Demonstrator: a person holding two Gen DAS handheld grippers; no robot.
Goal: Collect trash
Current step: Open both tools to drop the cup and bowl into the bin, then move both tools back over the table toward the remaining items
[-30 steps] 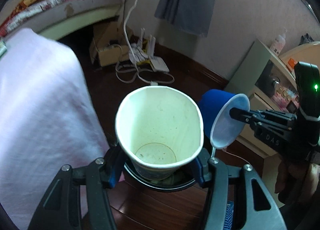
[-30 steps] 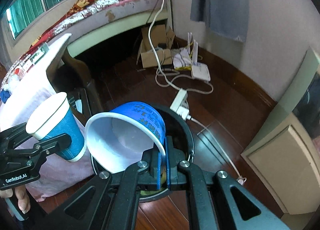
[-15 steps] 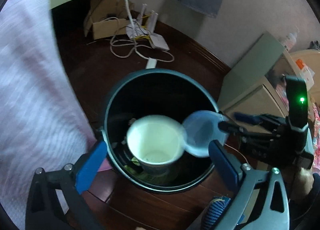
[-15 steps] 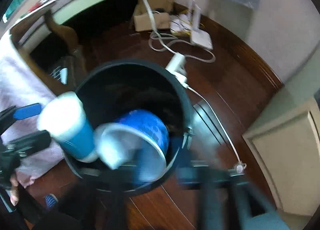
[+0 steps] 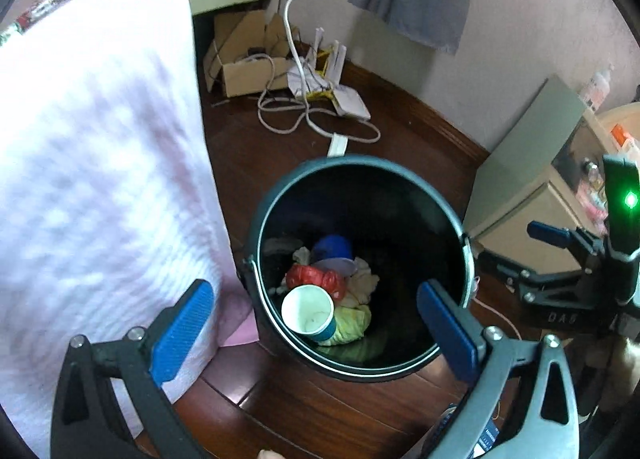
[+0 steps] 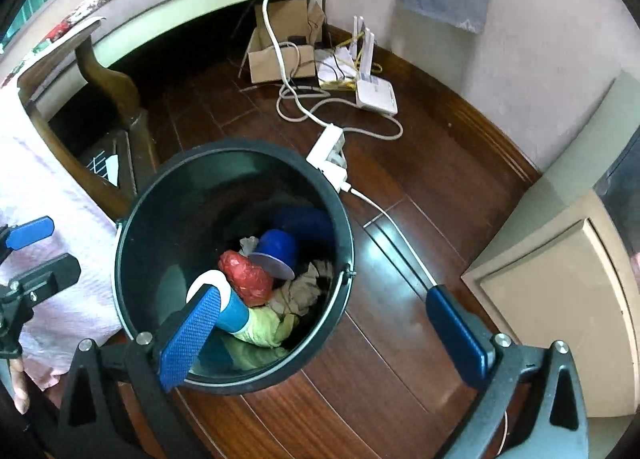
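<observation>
Paper cups [image 5: 307, 314] lying in the black bin [image 5: 460, 235] look light and crushable, best pinched at the rim; left gripper [image 5: 316, 333] gapes empty, right gripper [image 6: 320, 333] is opening, empty.

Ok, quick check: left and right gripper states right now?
Left gripper: open, holding nothing, above the bin.
Right gripper: jaws opening, nothing between them; both cups lie in the bin.
</observation>
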